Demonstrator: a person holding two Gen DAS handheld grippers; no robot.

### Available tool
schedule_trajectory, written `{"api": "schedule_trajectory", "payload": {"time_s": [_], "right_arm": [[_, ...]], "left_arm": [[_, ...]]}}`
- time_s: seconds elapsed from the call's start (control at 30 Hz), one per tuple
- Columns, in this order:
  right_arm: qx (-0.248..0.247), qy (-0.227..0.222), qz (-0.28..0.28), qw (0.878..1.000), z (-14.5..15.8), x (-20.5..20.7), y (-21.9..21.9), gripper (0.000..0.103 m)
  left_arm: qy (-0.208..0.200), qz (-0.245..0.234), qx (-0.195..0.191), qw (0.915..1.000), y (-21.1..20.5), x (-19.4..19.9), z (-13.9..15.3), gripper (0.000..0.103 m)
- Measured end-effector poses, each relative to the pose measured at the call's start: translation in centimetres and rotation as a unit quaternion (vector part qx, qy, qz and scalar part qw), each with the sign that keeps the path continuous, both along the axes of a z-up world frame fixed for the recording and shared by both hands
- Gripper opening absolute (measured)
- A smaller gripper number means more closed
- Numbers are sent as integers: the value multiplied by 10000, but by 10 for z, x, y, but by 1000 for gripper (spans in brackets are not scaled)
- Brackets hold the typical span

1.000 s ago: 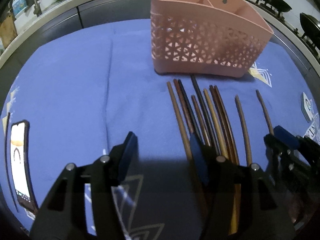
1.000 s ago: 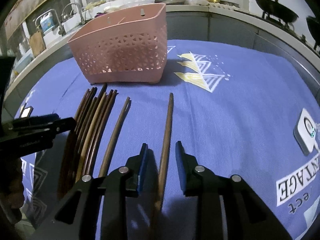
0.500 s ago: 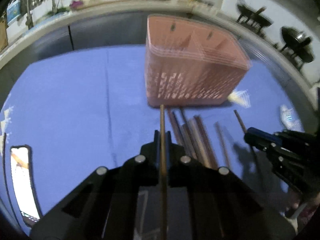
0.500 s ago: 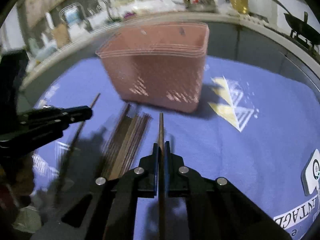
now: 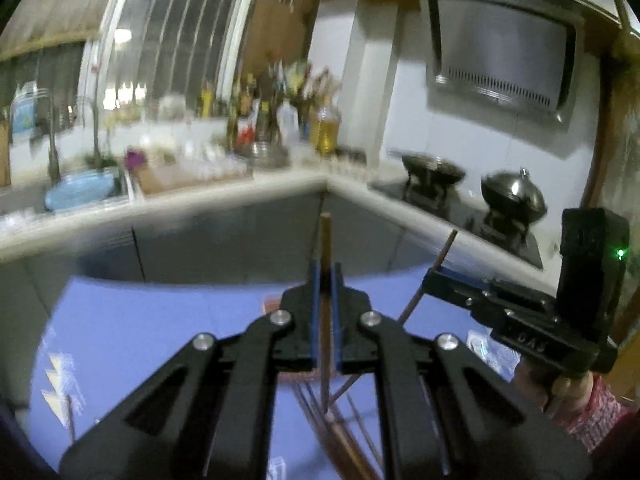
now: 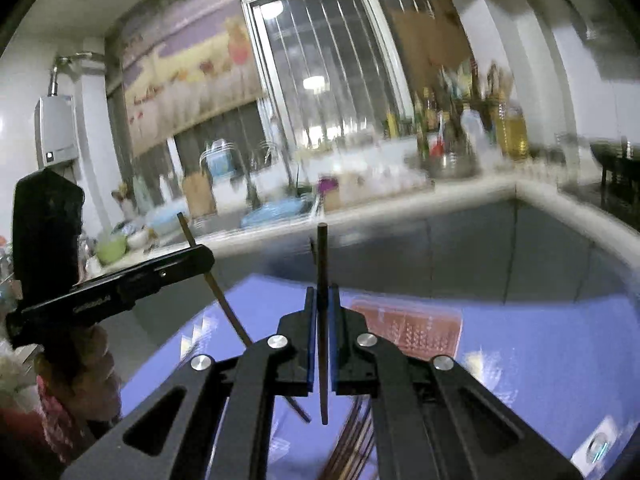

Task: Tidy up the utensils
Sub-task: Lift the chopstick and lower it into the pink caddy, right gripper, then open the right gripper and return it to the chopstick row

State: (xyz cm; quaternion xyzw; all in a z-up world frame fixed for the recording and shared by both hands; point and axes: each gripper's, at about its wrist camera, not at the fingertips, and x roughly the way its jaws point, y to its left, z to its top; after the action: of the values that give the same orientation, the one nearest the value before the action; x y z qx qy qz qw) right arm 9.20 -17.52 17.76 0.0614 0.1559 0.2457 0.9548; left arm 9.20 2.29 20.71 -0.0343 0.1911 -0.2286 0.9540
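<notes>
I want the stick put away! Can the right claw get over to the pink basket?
Probably yes. The right claw is shut on its dark chopstick, lifted above the blue cloth, and the pink basket sits just ahead with nothing between them.

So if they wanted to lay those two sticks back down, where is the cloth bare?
The blue cloth lies bare left of the pink basket, toward the triangle print; there is also bare cloth right of the basket. It is crowded in front of the basket, where the loose chopsticks lie bundled under both grippers.
</notes>
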Motion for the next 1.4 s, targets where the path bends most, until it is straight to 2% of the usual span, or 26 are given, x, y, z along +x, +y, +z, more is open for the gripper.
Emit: {"api": "schedule_trajectory", "payload": {"time_s": [0.1,0.17,0.23,0.33,0.43,0.5,0.63,0.73,0.8,0.83,0.9,0.93,1.0,1.03,1.07,1.2,1.4], "right_arm": [[-176,-355,-306,9987,20,32,7,6],[-282,-391,-435,9979,17,55,10,6],[-325,-214,-473,9981,4,77,9,6],[-349,109,-507,9980,-24,96,9,6],[-267,528,-400,9974,-51,106,8,6],[-334,692,-371,9964,-66,107,10,6],[-357,953,-454,9938,-86,111,11,6],[-203,951,-536,9938,-88,107,8,7],[-71,958,-520,9940,-88,105,5,7],[-22,948,-518,9941,-88,103,5,8],[12,929,-518,9943,-87,99,4,12],[8,909,-522,9945,-87,95,4,17],[-14,843,-552,9949,-84,91,5,31],[-22,800,-580,9951,-83,89,5,46],[-26,715,-623,9955,-81,84,5,55],[-21,544,-629,9965,-70,69,6,55],[177,170,-788,9966,-55,24,-4,57]], "left_arm": [[-397,245,82,9989,-5,16,30,4],[-541,406,165,9976,-13,35,32,4],[-573,517,284,9966,-20,54,24,4],[-381,651,533,9957,-33,87,-5,4],[84,649,704,9954,-40,109,-40,4],[344,754,950,9920,-45,119,-69,5],[629,1078,1200,9849,-47,124,-99,6],[741,1285,1342,9798,-45,119,-111,21],[662,1480,1433,9763,-43,112,-113,40],[585,1567,1464,9750,-41,107,-112,42],[516,1640,1520,9733,-39,99,-112,45],[508,1664,1533,9727,-38,97,-112,46],[517,1690,1531,9723,-34,90,-110,48],[523,1701,1531,9720,-33,88,-109,49],[520,1724,1535,9716,-32,84,-109,49],[427,1806,1540,9705,-28,70,-102,49],[330,1869,1536,9697,-22,45,-95,49]]}}
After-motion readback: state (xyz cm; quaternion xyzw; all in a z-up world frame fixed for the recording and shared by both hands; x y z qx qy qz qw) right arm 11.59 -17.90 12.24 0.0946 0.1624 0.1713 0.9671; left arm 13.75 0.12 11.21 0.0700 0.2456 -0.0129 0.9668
